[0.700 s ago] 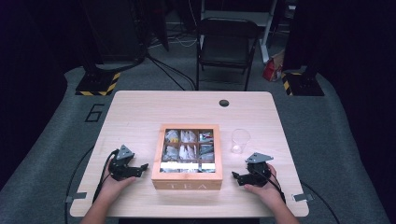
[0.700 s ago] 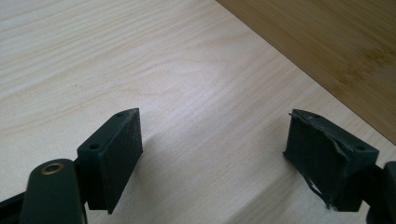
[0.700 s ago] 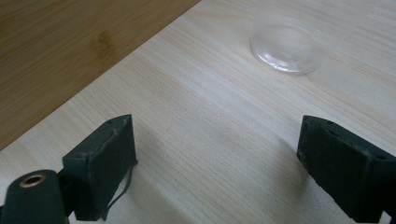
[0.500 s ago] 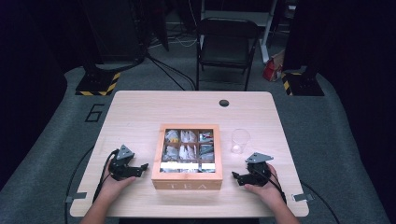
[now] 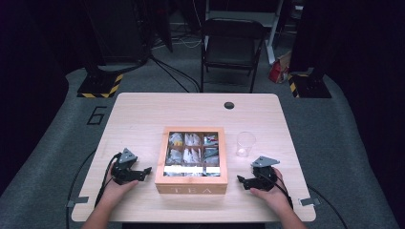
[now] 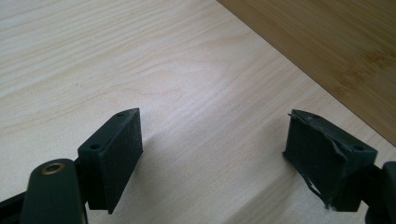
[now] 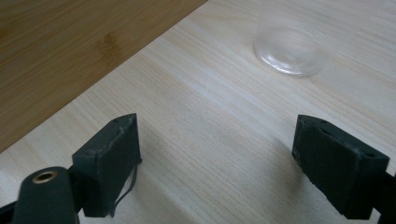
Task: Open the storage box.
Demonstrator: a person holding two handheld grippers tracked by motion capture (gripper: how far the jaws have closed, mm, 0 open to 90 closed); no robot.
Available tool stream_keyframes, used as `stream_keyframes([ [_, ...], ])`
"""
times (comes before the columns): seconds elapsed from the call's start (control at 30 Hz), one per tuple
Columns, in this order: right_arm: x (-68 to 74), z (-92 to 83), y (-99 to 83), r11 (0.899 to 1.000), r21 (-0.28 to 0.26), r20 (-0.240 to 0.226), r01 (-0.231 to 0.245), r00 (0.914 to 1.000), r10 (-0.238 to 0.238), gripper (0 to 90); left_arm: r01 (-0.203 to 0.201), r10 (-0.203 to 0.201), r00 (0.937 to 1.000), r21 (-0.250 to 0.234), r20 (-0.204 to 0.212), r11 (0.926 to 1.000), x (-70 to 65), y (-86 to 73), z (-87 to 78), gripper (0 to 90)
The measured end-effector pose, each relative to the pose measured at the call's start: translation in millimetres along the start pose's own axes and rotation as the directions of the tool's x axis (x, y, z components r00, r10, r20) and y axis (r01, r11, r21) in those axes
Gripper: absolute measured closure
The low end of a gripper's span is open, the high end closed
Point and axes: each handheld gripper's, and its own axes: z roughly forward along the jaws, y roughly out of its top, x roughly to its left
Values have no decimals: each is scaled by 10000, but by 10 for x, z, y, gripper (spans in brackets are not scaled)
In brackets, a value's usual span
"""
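The room is dark, with a grey floor (image 5: pixel 57 143), a folding chair (image 5: pixel 232 45) beyond the far edge, and striped stand bases at far left and far right. The pale wooden desk (image 5: pixel 157 114) looks smooth and mostly bare, so things would likely slide on it rather than catch. At its near middle sits the wooden tea box (image 5: pixel 191 161), lid open or glazed, its compartments full of tea bags (image 5: pixel 192 148); it looks stiff, boxy and moderately heavy, best taken by its two side walls, one claw to each, since the walls are flat and firm. The bags inside are light, soft and crinkly, and would want a gentle pinch at a top edge. Just right of the box stands a clear plastic cup (image 5: pixel 245 143), light, slick and easy to tip or crush; its rim is the place to grip. The left claw (image 5: pixel 143 171) rests on the desk just left of the box, jaws wide apart and empty; the right claw (image 5: pixel 241 181) lies just right of it, likewise spread with nothing between.
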Motion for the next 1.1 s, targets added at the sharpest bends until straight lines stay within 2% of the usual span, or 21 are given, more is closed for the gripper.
stream_keyframes([
  [0.13,8,-4,-3,10000,-26,18,-49,10000,49,159,-38,37,10000,150,25,9999,5,0,-20,194],
  [0.27,7,-11,-3,9999,-31,-22,-113,9999,113,182,76,-76,10000,62,-1,10000,-3,-4,-16,196],
  [0.5,7,-32,-9,9997,-240,-33,7,10000,-8,321,343,-343,9994,-60,-15,9994,-1,-7,-25,224],
  [0.53,11,-34,-10,9996,-298,-119,-31,9999,27,340,335,-336,9994,54,113,9994,7,-2,-40,241],
  [0.6,20,-46,-5,9998,-214,-106,-34,9999,31,355,447,-444,9988,-123,204,9989,-2,-7,-41,278],
  [0.67,25,-60,6,9999,-166,-112,43,9999,-44,358,377,-380,9987,97,351,9992,-7,0,-67,304],
  [0.7,25,-66,14,9997,-198,-57,118,9999,-120,361,380,-378,9985,-39,393,9993,-14,-4,-60,310],
  [0.77,35,-83,26,9997,-243,-104,24,9999,-26,362,275,-277,9984,63,501,9996,-20,5,-86,331],
  [0.8,37,-93,32,9997,-240,-80,18,10000,-20,365,327,-324,9982,-51,513,9995,-29,5,-92,339],
  [0.83,44,-101,36,9996,-272,-101,-62,9999,59,367,269,-270,9977,28,622,9996,-19,13,-112,340],
  [1.03,68,-188,88,9987,-497,-191,-136,9997,127,373,613,-593,9937,-188,950,9979,-21,20,-206,351],
  [1.1,79,-216,107,9986,-517,-86,-134,9999,130,372,481,-469,9942,-103,967,9988,-17,36,-237,359],
])
